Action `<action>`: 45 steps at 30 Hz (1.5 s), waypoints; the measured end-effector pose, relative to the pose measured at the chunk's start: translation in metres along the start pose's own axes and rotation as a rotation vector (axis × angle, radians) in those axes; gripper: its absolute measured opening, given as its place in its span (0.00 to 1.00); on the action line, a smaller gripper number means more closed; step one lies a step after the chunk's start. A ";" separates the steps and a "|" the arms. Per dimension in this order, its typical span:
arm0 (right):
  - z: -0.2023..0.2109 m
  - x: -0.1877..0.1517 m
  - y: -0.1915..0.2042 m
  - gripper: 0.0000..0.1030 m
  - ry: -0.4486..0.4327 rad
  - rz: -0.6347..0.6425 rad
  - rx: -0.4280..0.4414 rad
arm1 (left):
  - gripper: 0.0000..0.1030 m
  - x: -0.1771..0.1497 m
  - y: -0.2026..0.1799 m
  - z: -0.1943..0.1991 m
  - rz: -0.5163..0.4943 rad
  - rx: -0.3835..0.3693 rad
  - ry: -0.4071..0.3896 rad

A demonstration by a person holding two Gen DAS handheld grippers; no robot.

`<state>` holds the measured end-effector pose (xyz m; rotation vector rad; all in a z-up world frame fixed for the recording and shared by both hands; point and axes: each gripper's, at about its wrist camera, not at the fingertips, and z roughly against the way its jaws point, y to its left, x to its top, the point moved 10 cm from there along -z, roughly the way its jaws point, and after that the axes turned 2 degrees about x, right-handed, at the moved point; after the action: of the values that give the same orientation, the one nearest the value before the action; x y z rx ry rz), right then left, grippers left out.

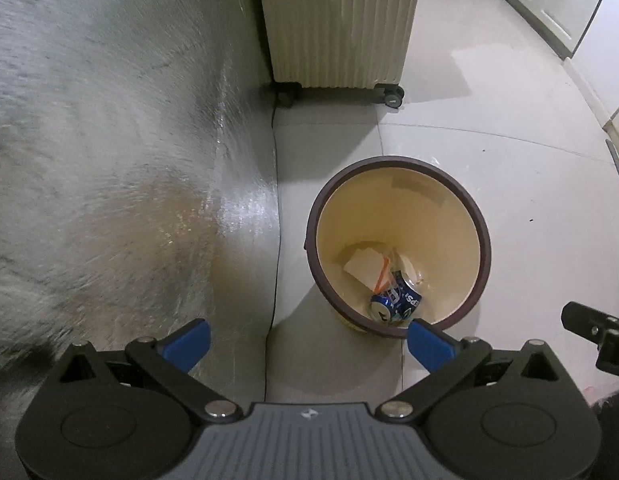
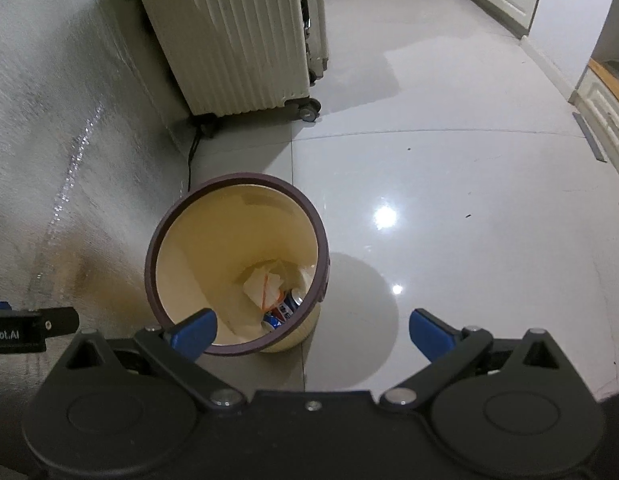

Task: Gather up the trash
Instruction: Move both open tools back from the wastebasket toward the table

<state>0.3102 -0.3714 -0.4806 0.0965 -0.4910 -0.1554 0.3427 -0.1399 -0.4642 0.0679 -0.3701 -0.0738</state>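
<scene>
— As both cameras look down along their fingers, what fills most of the view?

— Pale glossy floor tiles (image 2: 449, 168), spreading ahead and to the right of each hand-held gripper. To the left runs a grey textured wall (image 1: 89, 140). Far ahead against that wall stands a cream ribbed suitcase (image 2: 237, 44) on small black wheels.

— And the bin?

— A cream waste bin (image 1: 461, 240) with a dark brown rim stands on the floor beside the wall. It lies just ahead of the left hand-held gripper (image 1: 307, 340), towards its right finger, and just ahead of the right hand-held gripper (image 2: 311, 332), towards its left finger.

— What is inside?

— At the bottom lie crumpled white paper (image 1: 363, 268) with an orange stripe and, touching it, a blue Pepsi can (image 1: 397, 302) on its side.

— How do the grippers stand?

— Both have their blue fingers spread wide apart, with nothing between them. Each one's black body shows at the edge of the other's view.
</scene>
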 end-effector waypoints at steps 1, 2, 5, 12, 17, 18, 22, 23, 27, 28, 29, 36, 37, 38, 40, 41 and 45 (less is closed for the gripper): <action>0.006 -0.002 0.000 1.00 -0.003 0.000 0.000 | 1.00 -0.002 0.000 0.007 0.002 -0.001 -0.007; 0.012 -0.003 0.000 1.00 -0.005 0.002 -0.003 | 1.00 -0.003 0.000 0.013 0.004 -0.001 -0.013; 0.031 -0.007 -0.001 1.00 -0.015 0.011 -0.014 | 1.00 -0.010 -0.001 0.034 0.002 -0.006 -0.035; 0.091 -0.012 -0.005 1.00 -0.075 0.008 -0.026 | 1.00 -0.023 -0.006 0.092 -0.002 -0.035 -0.107; 0.138 -0.016 -0.003 1.00 -0.129 0.020 -0.034 | 1.00 -0.026 -0.004 0.142 -0.014 -0.063 -0.192; 0.149 -0.016 -0.003 1.00 -0.144 0.020 -0.037 | 1.00 -0.027 -0.005 0.151 -0.013 -0.070 -0.207; 0.191 -0.016 0.001 1.00 -0.210 0.017 -0.040 | 1.00 -0.032 -0.004 0.190 -0.013 -0.098 -0.268; 0.201 -0.016 0.002 1.00 -0.225 0.019 -0.037 | 1.00 -0.033 -0.004 0.202 -0.015 -0.104 -0.287; 0.237 -0.018 0.007 1.00 -0.267 0.043 -0.045 | 1.00 -0.038 -0.005 0.242 -0.018 -0.129 -0.362; 0.245 -0.019 0.008 1.00 -0.280 0.049 -0.047 | 1.00 -0.039 -0.005 0.253 -0.019 -0.136 -0.382; 0.254 -0.019 0.009 1.00 -0.293 0.053 -0.048 | 1.00 -0.040 -0.004 0.263 -0.019 -0.140 -0.403; 0.320 -0.020 0.022 1.00 -0.396 0.067 -0.042 | 1.00 -0.050 0.005 0.329 -0.027 -0.154 -0.526; 0.329 -0.020 0.024 1.00 -0.411 0.068 -0.040 | 1.00 -0.052 0.008 0.337 -0.027 -0.155 -0.543; 0.339 -0.020 0.027 1.00 -0.428 0.070 -0.037 | 1.00 -0.053 0.009 0.345 -0.027 -0.157 -0.560; 0.357 -0.019 0.033 1.00 -0.461 0.080 -0.029 | 1.00 -0.055 0.015 0.362 -0.024 -0.158 -0.588; 0.365 -0.019 0.036 1.00 -0.475 0.086 -0.024 | 1.00 -0.057 0.019 0.369 -0.021 -0.156 -0.601; 0.392 -0.018 0.052 1.00 -0.524 0.107 -0.002 | 1.00 -0.063 0.034 0.398 -0.011 -0.152 -0.649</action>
<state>0.1138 -0.3388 -0.1381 0.0261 -1.0168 -0.0741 0.1419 -0.1218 -0.1139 -0.1090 -1.0108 -0.1345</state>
